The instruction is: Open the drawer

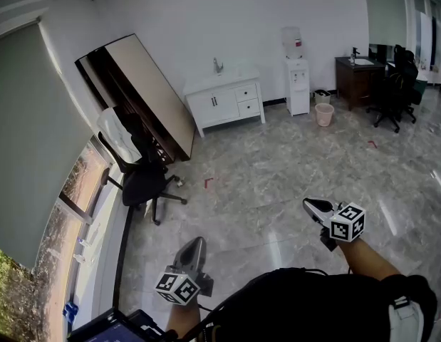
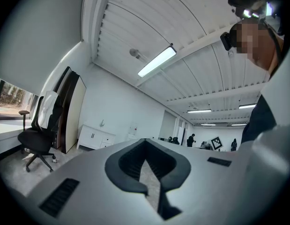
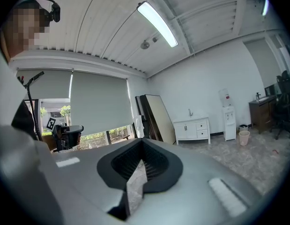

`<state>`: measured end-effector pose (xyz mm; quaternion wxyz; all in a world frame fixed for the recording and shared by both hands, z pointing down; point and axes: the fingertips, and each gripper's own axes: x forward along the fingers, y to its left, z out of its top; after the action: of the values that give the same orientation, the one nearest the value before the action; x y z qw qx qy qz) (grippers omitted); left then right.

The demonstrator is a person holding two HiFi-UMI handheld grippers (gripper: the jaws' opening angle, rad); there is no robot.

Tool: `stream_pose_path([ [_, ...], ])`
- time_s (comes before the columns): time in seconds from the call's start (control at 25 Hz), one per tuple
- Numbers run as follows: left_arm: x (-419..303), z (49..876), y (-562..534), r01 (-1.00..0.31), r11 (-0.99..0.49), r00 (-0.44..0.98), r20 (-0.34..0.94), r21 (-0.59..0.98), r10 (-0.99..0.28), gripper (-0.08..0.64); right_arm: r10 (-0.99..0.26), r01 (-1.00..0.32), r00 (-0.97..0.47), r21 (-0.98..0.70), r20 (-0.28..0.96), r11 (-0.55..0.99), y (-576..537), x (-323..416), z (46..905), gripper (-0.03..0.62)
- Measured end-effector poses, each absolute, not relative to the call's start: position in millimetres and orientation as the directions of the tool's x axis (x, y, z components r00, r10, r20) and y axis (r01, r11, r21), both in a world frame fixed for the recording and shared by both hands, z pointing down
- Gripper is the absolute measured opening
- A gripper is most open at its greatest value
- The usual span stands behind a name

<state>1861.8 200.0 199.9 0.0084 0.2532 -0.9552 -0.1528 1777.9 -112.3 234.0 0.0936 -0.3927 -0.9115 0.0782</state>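
While the drawer [image 1: 246, 92] seems shut in the far cabinet [image 1: 213, 105], the left gripper [image 1: 197, 242] and right gripper [image 1: 310, 204] are held well apart from it. Both are closed, empty.

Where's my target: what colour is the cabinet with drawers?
The cabinet is white, clearest in the head view.

The floor [image 1: 277, 184] is wide and open all the way up to the white cabinet [image 1: 224, 102] at the far wall, so there is lots of room to pass. On the left, a black chair [image 1: 138, 173] stands beside a big leaning board [image 1: 145, 95], whose low end comes near the cabinet's left side. On the right, a water cooler [image 1: 297, 77] stands just beside the cabinet, with a bin [image 1: 324, 114] near it.
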Motion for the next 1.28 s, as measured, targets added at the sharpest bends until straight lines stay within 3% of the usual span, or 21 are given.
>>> stream_pose_path([
  [1.28, 1858, 217, 334, -0.496, 0.801, -0.857, -0.043, 0.336, -0.513, -0.009, 0.708, 0.680, -0.692, -0.201, 0.141, 0.705, 12, 1777, 241, -0.002],
])
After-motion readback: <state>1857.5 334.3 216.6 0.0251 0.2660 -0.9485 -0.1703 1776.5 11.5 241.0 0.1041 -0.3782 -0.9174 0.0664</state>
